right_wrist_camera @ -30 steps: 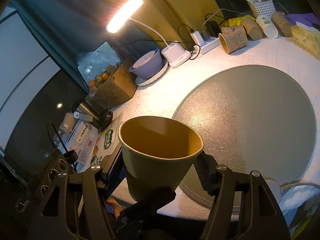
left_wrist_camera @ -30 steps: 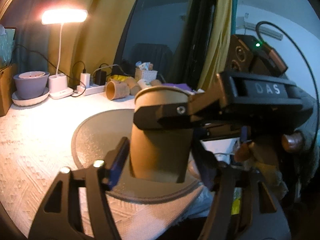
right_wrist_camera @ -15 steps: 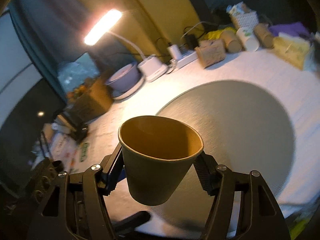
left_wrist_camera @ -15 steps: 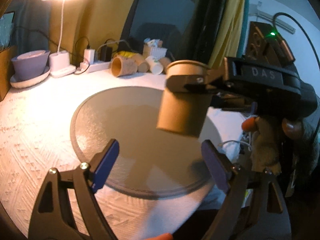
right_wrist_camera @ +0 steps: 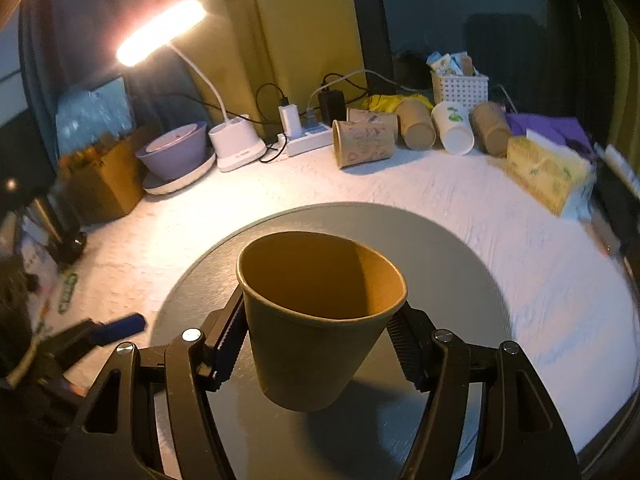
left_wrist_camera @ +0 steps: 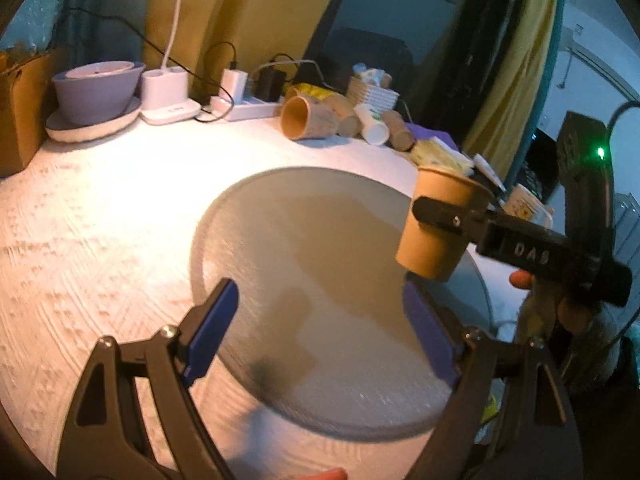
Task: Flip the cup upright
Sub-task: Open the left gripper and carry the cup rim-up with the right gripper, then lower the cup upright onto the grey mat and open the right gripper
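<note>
A brown paper cup [right_wrist_camera: 320, 320] stands mouth up between the fingers of my right gripper [right_wrist_camera: 320, 352], which is shut on it and holds it a little above the round grey mat [right_wrist_camera: 460, 264]. In the left wrist view the same cup [left_wrist_camera: 440, 224] shows at the right, clamped in the right gripper over the mat's right edge [left_wrist_camera: 304, 248]. My left gripper [left_wrist_camera: 320, 332] is open and empty, its blue pads [left_wrist_camera: 208, 328] wide apart above the near part of the mat.
Several paper cups [right_wrist_camera: 364, 142] lie on their sides at the back by a power strip [right_wrist_camera: 308, 140]. A lit desk lamp [right_wrist_camera: 160, 32], a purple bowl [right_wrist_camera: 176, 152], a cardboard box [right_wrist_camera: 100, 176], a white basket [right_wrist_camera: 460, 88] and a tissue pack [right_wrist_camera: 544, 176] ring the white cloth.
My left gripper has let go of the cup and drawn back to the left, open. My right gripper has carried the upright cup over the mat.
</note>
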Demonstrator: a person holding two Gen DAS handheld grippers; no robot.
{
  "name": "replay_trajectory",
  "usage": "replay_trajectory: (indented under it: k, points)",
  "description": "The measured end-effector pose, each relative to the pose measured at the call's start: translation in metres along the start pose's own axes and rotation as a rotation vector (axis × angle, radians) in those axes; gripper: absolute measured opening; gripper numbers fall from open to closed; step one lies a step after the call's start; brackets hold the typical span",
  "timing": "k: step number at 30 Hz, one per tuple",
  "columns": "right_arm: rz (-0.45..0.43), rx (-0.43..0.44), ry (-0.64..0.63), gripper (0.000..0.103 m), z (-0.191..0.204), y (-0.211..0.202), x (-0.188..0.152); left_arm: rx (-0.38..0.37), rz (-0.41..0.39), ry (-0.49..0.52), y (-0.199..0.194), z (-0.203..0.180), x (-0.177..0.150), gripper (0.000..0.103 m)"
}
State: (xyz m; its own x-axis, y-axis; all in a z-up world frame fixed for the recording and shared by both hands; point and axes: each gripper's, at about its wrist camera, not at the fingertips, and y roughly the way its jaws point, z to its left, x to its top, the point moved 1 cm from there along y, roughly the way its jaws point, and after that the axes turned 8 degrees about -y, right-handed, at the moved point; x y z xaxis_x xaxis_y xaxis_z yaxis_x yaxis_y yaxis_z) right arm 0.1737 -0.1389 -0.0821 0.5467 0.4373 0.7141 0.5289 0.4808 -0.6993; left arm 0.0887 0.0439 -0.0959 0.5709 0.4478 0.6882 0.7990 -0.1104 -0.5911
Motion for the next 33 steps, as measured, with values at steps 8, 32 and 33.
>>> replay_trajectory:
  k: [8,32,33]
  points:
    - [-0.015,-0.056,-0.101,0.068,0.008,0.016,0.007,0.004,0.033,-0.049,0.009,0.011,0.004,0.085]
    - [-0.015,-0.118,-0.169,0.074,0.022,0.004,-0.013,0.017,0.025,-0.011,-0.003,0.000,-0.003,0.085]
    - [-0.015,-0.117,-0.167,0.074,0.022,0.003,-0.014,0.018,0.025,-0.009,-0.004,-0.001,-0.004,0.085]
